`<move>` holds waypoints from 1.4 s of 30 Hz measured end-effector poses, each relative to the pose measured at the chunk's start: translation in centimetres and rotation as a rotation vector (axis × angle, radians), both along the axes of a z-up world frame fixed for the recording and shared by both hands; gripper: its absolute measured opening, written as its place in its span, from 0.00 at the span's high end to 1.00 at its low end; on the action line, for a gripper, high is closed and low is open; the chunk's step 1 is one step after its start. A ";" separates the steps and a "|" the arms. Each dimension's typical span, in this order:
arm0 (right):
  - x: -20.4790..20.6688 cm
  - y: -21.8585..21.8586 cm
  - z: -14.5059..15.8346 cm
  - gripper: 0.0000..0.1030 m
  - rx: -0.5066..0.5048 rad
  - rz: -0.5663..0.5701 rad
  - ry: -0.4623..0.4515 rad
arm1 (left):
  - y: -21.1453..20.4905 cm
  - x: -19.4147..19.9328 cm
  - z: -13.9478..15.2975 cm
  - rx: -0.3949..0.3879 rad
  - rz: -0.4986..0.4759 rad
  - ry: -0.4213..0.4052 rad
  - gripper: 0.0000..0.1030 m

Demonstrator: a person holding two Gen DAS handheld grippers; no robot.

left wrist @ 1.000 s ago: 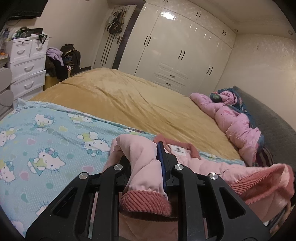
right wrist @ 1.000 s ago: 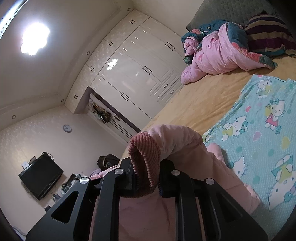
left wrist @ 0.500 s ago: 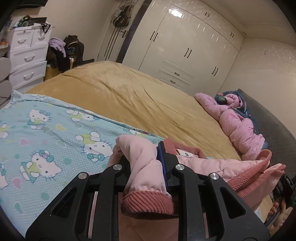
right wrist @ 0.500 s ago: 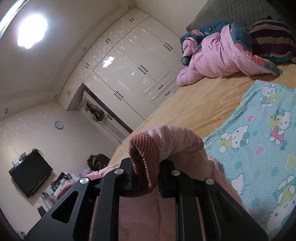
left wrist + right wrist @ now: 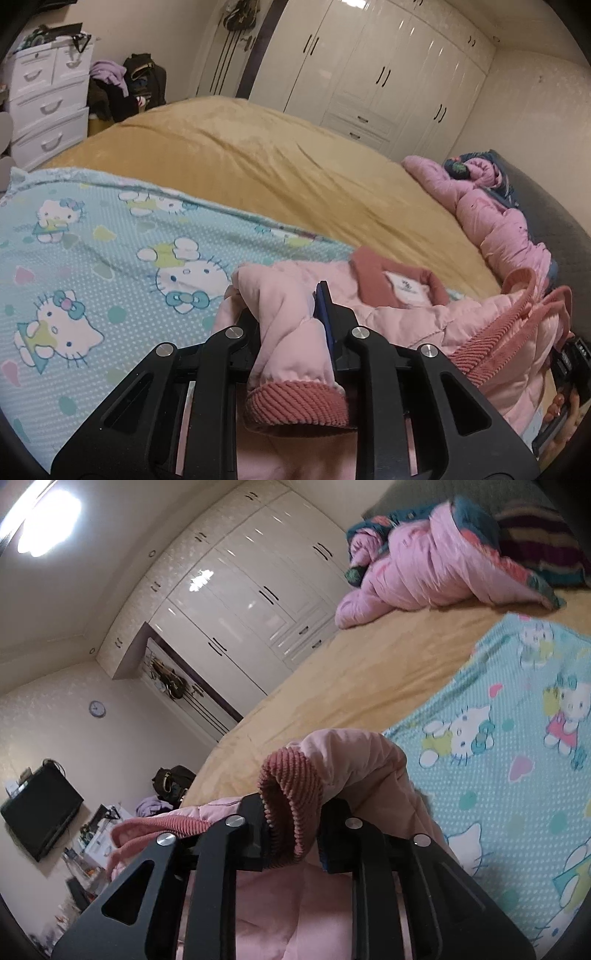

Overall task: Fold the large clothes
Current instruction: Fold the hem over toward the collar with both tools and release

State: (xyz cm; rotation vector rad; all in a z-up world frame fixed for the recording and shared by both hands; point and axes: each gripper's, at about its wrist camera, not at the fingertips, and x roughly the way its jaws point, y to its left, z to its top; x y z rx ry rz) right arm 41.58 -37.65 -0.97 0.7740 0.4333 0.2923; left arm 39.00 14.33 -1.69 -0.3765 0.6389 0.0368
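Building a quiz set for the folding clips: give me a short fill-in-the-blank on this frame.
1. Each gripper has a ribbed ____ of the pink jacket between its fingers.
2. The jacket lies on a blanket printed with cartoon ____.
3. The bed cover beyond the blanket is ____ in colour.
4. The wardrobe doors are all ____.

Missing words: cuff; cats; mustard yellow; closed

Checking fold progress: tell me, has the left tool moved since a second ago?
Yes. The left tool moved forward and down; the wardrobe has risen in its view.
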 end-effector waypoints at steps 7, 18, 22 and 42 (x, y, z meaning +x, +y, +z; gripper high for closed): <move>-0.7 -0.1 0.4 0.08 0.100 0.045 -0.013 | -0.3 0.7 -1.3 0.017 0.003 0.032 0.86; -0.3 16.2 2.5 0.10 -0.389 0.540 0.121 | 0.0 0.6 -0.5 -0.047 -0.005 0.022 0.68; 0.7 19.7 -0.8 0.10 -0.483 0.487 0.250 | 0.1 -0.3 1.2 -0.110 -0.038 -0.039 0.34; -2.1 3.8 1.6 0.11 -0.592 0.098 0.200 | 1.5 1.5 -3.5 0.257 -0.092 0.128 0.09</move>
